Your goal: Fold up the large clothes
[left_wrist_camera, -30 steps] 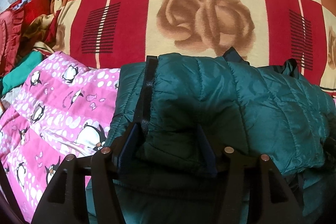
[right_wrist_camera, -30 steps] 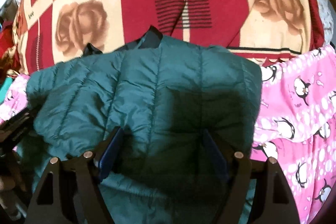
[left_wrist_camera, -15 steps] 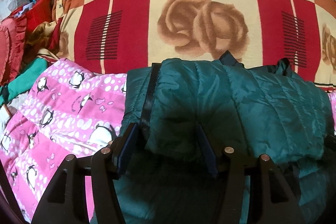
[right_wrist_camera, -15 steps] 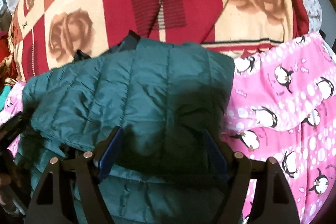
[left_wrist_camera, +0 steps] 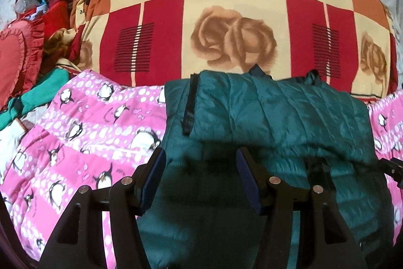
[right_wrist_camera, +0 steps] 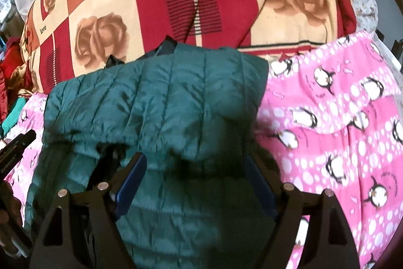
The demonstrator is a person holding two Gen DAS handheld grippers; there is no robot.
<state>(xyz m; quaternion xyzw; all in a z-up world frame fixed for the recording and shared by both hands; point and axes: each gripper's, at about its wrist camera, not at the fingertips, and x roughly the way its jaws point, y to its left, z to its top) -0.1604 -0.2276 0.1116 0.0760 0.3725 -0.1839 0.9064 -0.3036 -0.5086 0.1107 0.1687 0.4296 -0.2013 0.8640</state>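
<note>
On the pink penguin-print bed cover [left_wrist_camera: 83, 122], the teal quilted puffer jacket [left_wrist_camera: 272, 112] is lying folded over.
Both hand-held grippers, left [left_wrist_camera: 200, 177] and right [right_wrist_camera: 194, 183], are backing away with fingers apart, holding nothing; fold looks released.

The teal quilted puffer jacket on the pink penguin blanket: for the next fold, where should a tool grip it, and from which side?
Probably the teal quilted puffer jacket is best gripped at the loose lower edge of its folded-over top layer, coming in low from the near side. That edge forms a raised lip facing both open tools, left and right, so a finger could slip under it.
</note>
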